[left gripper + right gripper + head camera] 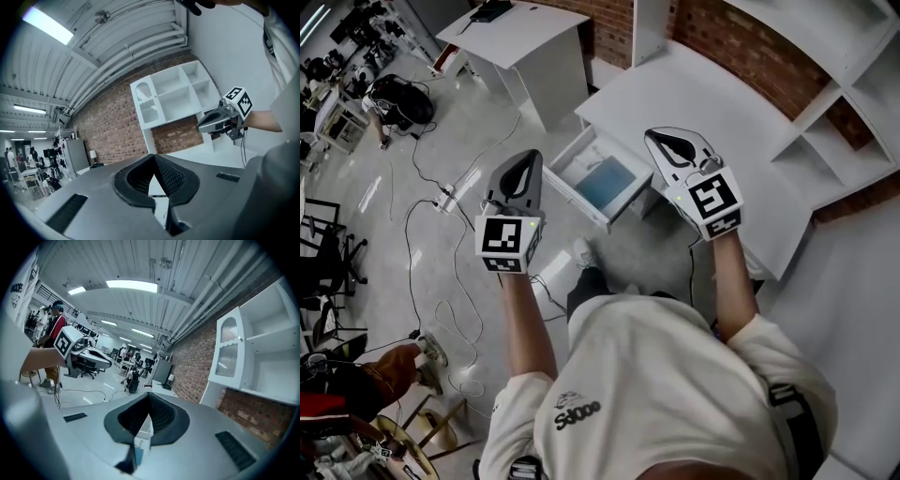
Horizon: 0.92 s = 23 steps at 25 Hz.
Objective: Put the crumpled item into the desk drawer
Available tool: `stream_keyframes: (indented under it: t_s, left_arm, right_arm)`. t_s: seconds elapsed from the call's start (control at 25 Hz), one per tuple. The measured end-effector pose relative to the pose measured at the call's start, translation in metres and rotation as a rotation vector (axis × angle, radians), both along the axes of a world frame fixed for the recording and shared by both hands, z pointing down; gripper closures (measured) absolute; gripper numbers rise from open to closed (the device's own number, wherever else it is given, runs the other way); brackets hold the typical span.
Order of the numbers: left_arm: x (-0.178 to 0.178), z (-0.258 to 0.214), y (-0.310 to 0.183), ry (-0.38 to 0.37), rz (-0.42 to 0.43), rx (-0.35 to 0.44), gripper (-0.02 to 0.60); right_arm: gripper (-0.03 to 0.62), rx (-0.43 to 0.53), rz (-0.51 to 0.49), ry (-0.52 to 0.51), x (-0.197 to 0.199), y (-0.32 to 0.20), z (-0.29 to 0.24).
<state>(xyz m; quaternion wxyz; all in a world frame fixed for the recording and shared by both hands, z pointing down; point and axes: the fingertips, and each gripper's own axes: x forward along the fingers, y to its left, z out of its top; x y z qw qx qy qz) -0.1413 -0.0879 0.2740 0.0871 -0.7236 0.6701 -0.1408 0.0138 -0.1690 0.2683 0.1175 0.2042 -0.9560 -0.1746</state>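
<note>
A person is standing at a white desk (694, 103), holding the left gripper (525, 164) and the right gripper (661, 141) level, side by side. Each pair of jaws is resting tip to tip, with nothing between them. The open drawer (577, 199) is lying below and ahead of the jaws, between the two pairs.

No crumpled item is showing in either grip or on the desk. A blue patch (605, 183) is lying on the drawer's floor, under and between the jaw tips. It is too flat and too small here to say whether it is the item. If it is, the drop is likely done and pushing the drawer shut may be all that remains. If not, the next move calls for finding the item and parting a pair of jaws over it.

Only the head view is showing the drawer's inside. The left gripper view is looking past its jaws at a white shelf unit (173, 96) and a brick wall (112, 126), with the right gripper to its right. The right gripper view is catching just a sliver of white and blue under its jaws.
</note>
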Motion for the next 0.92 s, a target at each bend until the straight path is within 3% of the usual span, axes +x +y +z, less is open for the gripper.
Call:
stream_keyframes:
  t_s: [0.92]
  left_arm:
    - [-0.023, 0.016, -0.025, 0.011, -0.009, -0.035, 0.563]
  right_arm:
    - [0.599, -0.025, -0.014, 0.019, -0.023, -0.026, 0.015]
